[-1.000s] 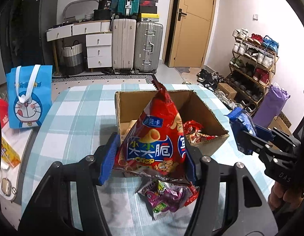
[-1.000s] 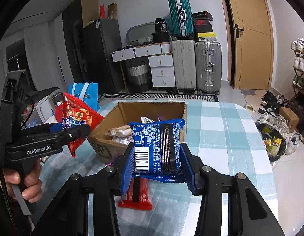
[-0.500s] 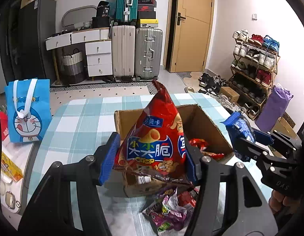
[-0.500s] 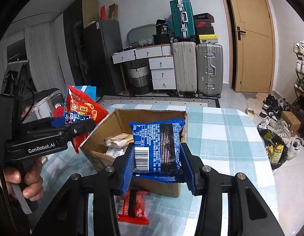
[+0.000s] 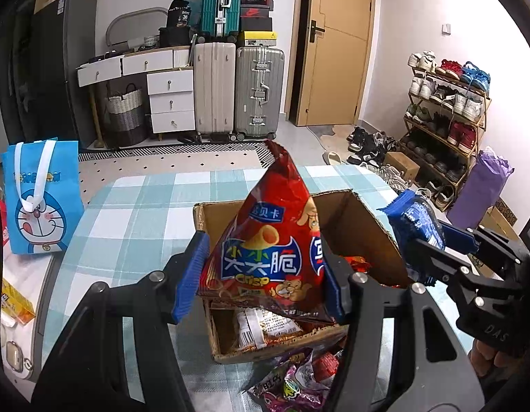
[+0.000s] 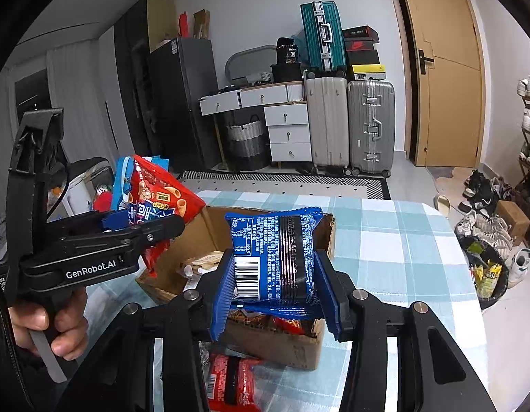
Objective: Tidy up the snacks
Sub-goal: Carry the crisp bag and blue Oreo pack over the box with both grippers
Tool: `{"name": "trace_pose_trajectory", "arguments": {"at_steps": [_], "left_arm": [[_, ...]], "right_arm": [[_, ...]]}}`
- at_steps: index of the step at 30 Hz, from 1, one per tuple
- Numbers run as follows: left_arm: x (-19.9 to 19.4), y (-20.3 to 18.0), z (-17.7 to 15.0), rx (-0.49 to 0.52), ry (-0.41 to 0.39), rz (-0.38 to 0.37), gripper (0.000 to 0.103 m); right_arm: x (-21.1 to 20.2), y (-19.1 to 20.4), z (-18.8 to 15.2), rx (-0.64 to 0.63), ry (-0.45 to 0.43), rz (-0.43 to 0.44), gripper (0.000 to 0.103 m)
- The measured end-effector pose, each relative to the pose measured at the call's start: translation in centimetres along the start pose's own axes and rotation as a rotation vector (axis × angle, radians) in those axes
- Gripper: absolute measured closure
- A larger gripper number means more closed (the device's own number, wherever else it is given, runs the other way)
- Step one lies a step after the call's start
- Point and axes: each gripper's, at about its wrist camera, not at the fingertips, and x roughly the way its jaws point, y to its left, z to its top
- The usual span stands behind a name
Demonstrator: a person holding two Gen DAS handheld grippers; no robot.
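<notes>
My left gripper is shut on a red pyramid-shaped crisp bag, held above the near part of the open cardboard box. In the right wrist view the same bag hangs over the box's left wall. My right gripper is shut on a blue snack packet above the box's near right side; that packet also shows at the right of the left wrist view. Several snacks lie inside the box.
The box stands on a table with a blue-and-white checked cloth. Loose packets lie in front of it: a purple-and-red one and a red one. A blue cartoon tote bag stands at the left. Suitcases and a shoe rack are beyond.
Both grippers have moved forward with their packets, from in front of the box to over it. The box and the loose snacks now sit lower and closer in both views.
</notes>
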Motion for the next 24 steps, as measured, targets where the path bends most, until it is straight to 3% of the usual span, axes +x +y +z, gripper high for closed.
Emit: {"name": "trace_pose_trajectory", "arguments": {"at_steps": [24], "left_arm": [[5.7,-0.5,-0.3,0.002,0.06,0.004,0.046]], "right_arm": [[4.7,-1.1,0.2,0.023,0.031,0.005,0.058]]}}
